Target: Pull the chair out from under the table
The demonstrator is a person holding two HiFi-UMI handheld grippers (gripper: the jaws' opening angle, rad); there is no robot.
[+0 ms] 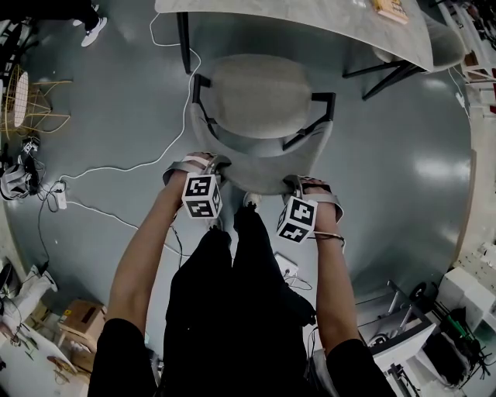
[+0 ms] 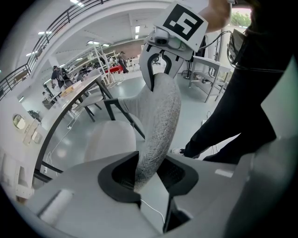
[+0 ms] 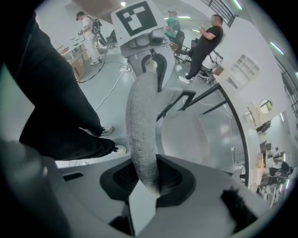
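The grey upholstered chair (image 1: 260, 97) with dark armrests stands just in front of the marble-topped table (image 1: 310, 19), its seat almost wholly out from under the edge. Both grippers hold the top rim of its curved backrest (image 1: 256, 174). My left gripper (image 1: 211, 167) clamps the rim's left end and my right gripper (image 1: 298, 186) its right end. In the left gripper view the textured backrest (image 2: 158, 121) runs up between the dark pads (image 2: 116, 174) of the left gripper (image 2: 148, 169). The right gripper view shows the right gripper (image 3: 148, 179) pressed on the backrest (image 3: 142, 125) the same way.
My own dark-trousered legs (image 1: 232, 287) stand right behind the chair. A white cable (image 1: 116, 167) and a power strip (image 1: 60, 198) lie on the grey floor at left, near a wire-frame seat (image 1: 23, 101). Another chair (image 1: 446, 43) sits at the table's right end. Shelving and boxes (image 1: 434, 326) crowd the lower right.
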